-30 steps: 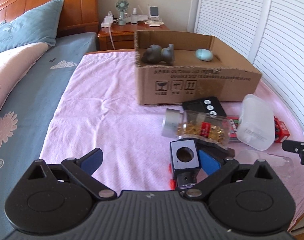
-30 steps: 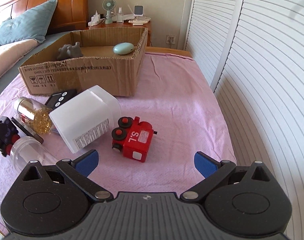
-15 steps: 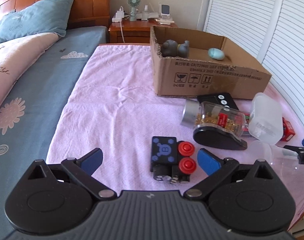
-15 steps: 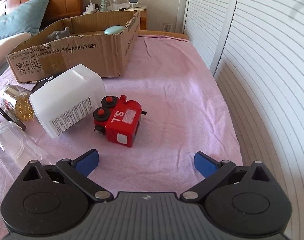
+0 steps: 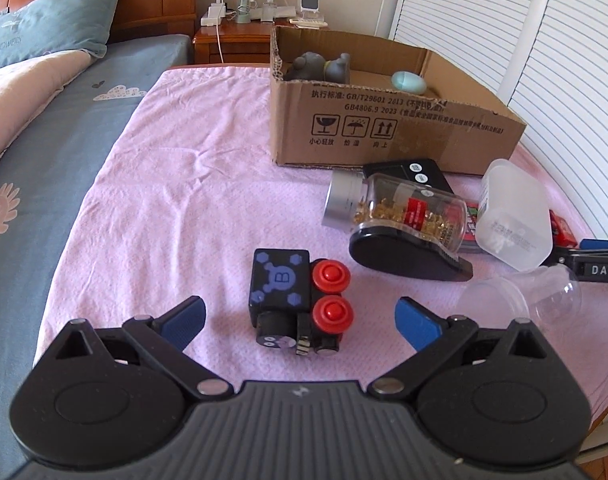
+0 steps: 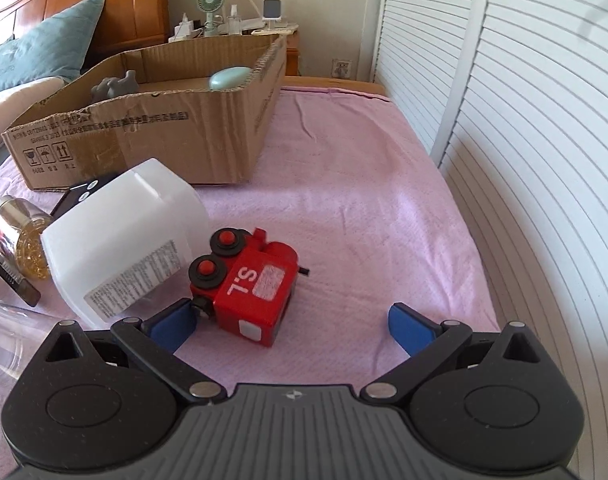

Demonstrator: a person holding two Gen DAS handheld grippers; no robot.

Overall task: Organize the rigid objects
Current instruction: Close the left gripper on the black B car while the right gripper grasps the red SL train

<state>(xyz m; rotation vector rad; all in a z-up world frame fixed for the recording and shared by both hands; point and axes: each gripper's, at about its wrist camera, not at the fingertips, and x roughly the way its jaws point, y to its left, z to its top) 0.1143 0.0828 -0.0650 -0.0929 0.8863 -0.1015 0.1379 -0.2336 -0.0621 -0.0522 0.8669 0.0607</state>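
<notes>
A black toy train with red wheels lies on the pink cloth between the fingers of my open left gripper. A red toy train marked "S.L" lies between the fingers of my open right gripper, close to its left pad. An open cardboard box holds a grey figure and a pale blue egg shape; the box also shows in the right wrist view. Both grippers are empty.
A jar of gold capsules, a black device, a black brush, a white plastic container and a clear cup lie by the box. Shutter doors stand at the right. A nightstand is behind.
The black train fell from my left gripper onto the cloth on its side, and the left gripper stayed open around it. My right gripper moved forward until its fingers flank the red train.
</notes>
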